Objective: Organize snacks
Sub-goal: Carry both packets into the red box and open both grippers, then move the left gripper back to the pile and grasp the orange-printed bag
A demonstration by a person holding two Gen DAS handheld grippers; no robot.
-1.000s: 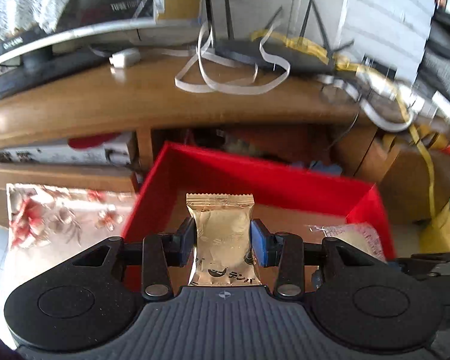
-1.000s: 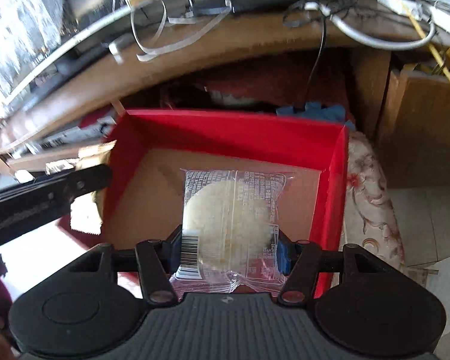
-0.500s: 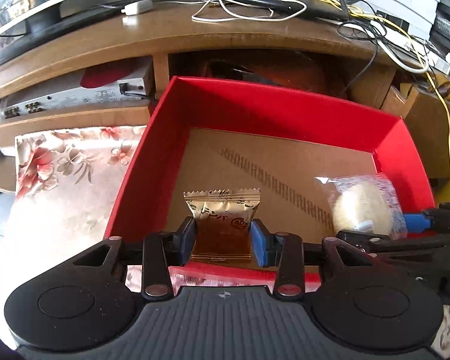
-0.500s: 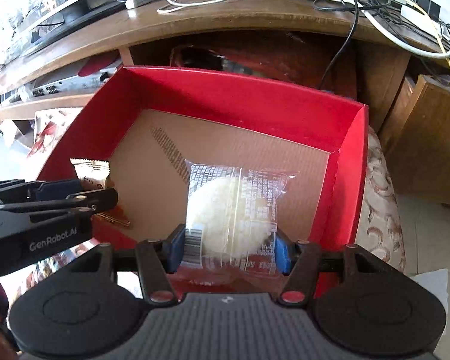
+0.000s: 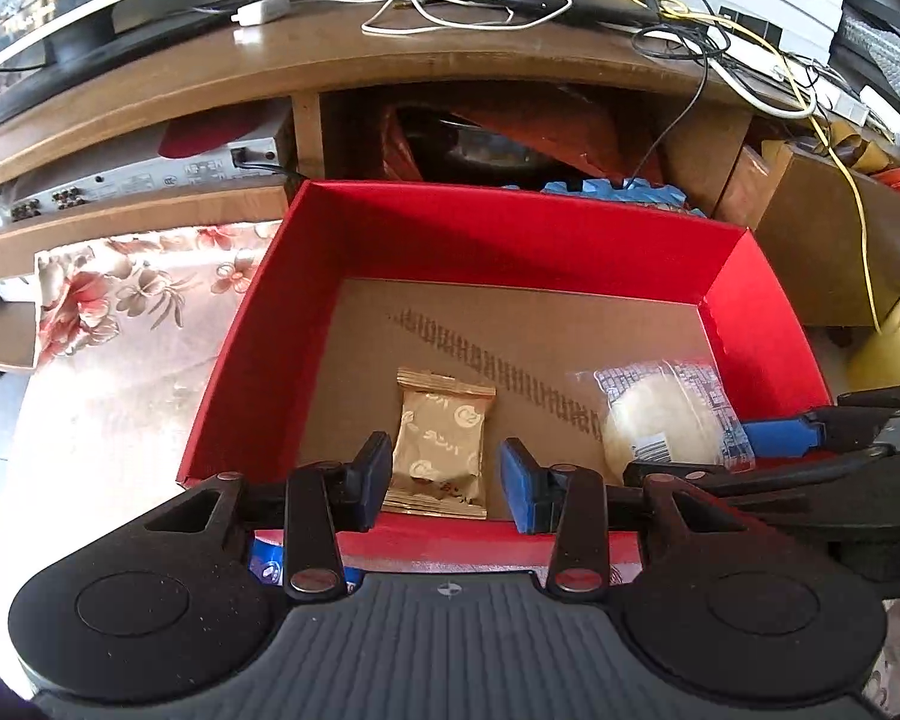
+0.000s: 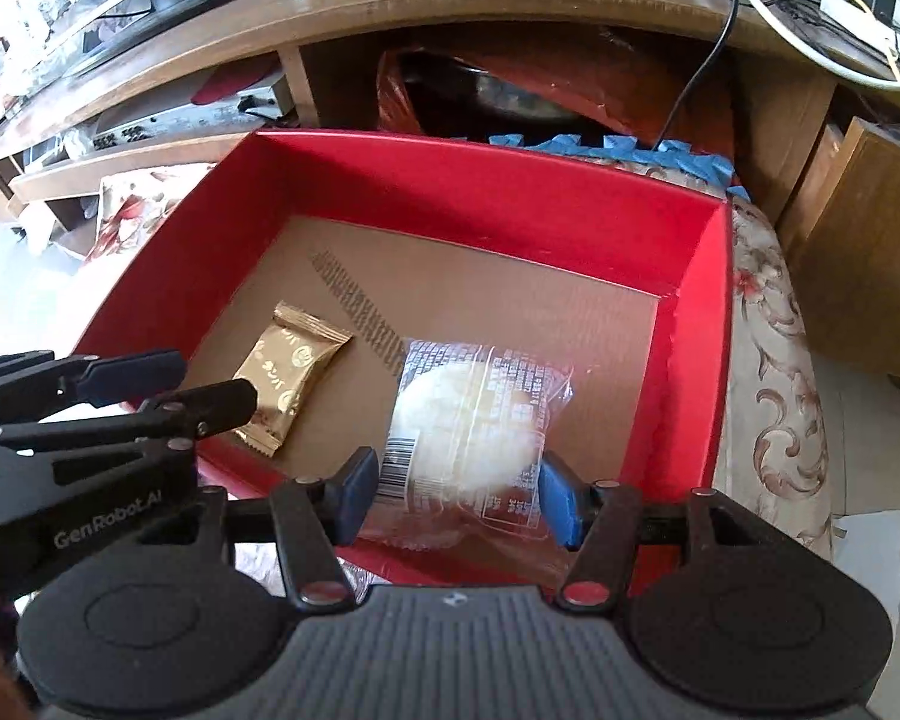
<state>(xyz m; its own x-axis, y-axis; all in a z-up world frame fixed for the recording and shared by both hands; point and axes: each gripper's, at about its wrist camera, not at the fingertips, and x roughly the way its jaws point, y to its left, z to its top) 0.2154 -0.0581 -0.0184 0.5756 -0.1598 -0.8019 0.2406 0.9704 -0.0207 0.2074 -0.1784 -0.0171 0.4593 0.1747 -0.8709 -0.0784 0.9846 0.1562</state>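
A red box [image 5: 510, 228] with a brown cardboard floor lies open below both grippers. A gold snack packet [image 5: 441, 444] lies flat on that floor at the near left. My left gripper [image 5: 444, 483] stands over the packet's near end, open, with a strip of floor showing beside its right pad. In the right wrist view the gold packet [image 6: 297, 369] lies just past the left gripper [image 6: 216, 378]. My right gripper [image 6: 459, 498] is shut on a clear-wrapped round pastry [image 6: 468, 420], low over the red box [image 6: 480, 198] floor at the near right. The left wrist view shows the pastry [image 5: 660, 420] too.
A wooden TV stand [image 5: 390, 66] with tangled cables [image 5: 720, 42] and a silver device [image 5: 138, 186] on its shelf rises right behind the box. The box rests on a floral cloth [image 5: 120, 300]. A blue packet [image 5: 267, 567] peeks out under my left gripper.
Both grippers have tipped down and moved in over the box. The gold packet, earlier pinched upright between the left pads, now lies on the box floor. The pastry has come lower.
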